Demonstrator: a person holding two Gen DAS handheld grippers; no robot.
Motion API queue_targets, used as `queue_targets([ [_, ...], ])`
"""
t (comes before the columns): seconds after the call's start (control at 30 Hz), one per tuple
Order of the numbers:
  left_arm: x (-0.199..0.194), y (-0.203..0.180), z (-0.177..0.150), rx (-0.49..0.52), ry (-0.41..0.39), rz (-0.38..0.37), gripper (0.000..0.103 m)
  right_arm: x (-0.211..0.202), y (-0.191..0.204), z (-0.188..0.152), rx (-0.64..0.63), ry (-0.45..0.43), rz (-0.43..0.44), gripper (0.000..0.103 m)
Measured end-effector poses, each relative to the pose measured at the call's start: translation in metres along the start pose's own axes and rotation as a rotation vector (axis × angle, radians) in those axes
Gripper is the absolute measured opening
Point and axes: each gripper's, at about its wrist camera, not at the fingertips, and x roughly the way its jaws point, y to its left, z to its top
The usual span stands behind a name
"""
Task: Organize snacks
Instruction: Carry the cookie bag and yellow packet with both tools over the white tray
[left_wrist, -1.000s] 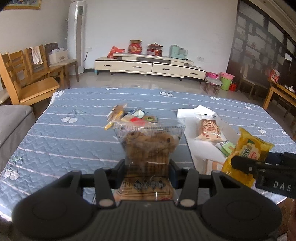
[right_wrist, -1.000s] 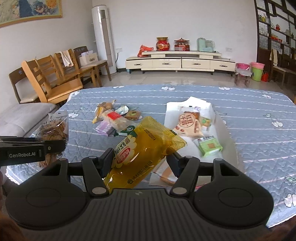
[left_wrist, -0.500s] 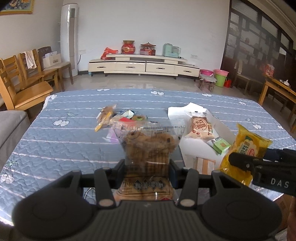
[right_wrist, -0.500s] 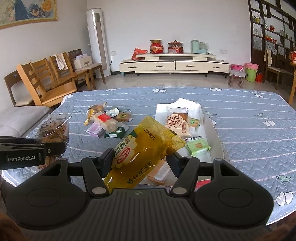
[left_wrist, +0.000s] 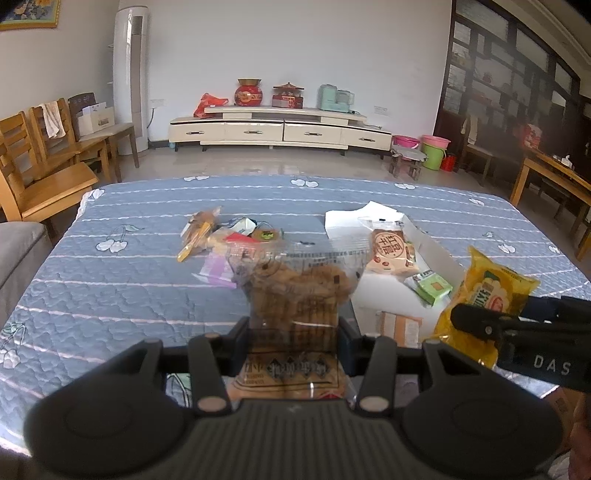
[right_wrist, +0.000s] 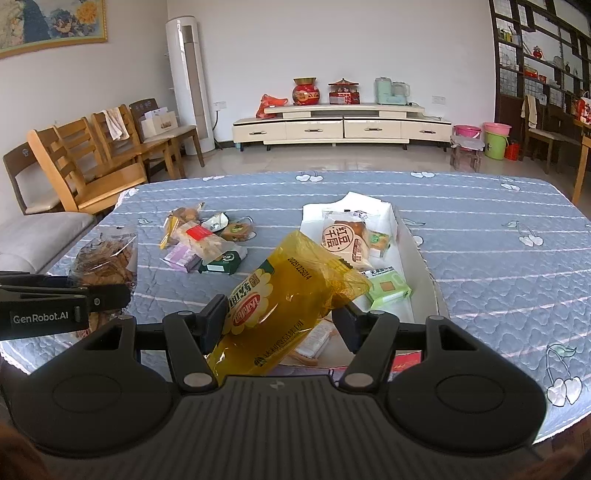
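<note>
My left gripper (left_wrist: 293, 332) is shut on a clear bag of brown cookies (left_wrist: 299, 284), held above the table's near edge. The same cookie bag (right_wrist: 105, 258) shows at the left of the right wrist view, with the left gripper (right_wrist: 103, 295) closed on it. My right gripper (right_wrist: 279, 317) is shut on a yellow snack bag (right_wrist: 284, 295), tilted up to the right. That yellow bag (left_wrist: 484, 295) appears at the right of the left wrist view. A white open box (right_wrist: 399, 236) on the blue quilted table (right_wrist: 480, 236) holds a round-labelled pastry pack (right_wrist: 343, 240) and a green packet (right_wrist: 388, 290).
A pile of small snack packs (right_wrist: 207, 240) lies left of the white box. Wooden chairs (right_wrist: 92, 166) stand beyond the table's left edge, a grey cushion (right_wrist: 33, 236) beside them. A low cabinet (right_wrist: 340, 125) lines the far wall.
Both views shifted slightly; the table contents sit a little further left and lower in frame. Both bags stay held as before.
</note>
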Motion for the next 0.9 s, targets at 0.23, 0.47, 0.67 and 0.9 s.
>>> queue_targets([
  [0.23, 0.004, -0.007, 0.002, 0.007, 0.001, -0.018, 0.046, -0.002, -0.005, -0.001, 0.007, 0.000, -0.018, 0.077],
  [0.47, 0.010, -0.018, 0.004, 0.026, 0.006, -0.044, 0.046, -0.004, -0.012, -0.002, 0.021, 0.002, -0.045, 0.077],
  [0.67, 0.017, -0.030, 0.007, 0.041, 0.010, -0.069, 0.046, -0.006, -0.019, -0.002, 0.029, 0.002, -0.068, 0.077],
  [0.9, 0.026, -0.044, 0.012, 0.062, 0.014, -0.097, 0.046, -0.005, -0.022, -0.002, 0.041, 0.004, -0.092, 0.077],
])
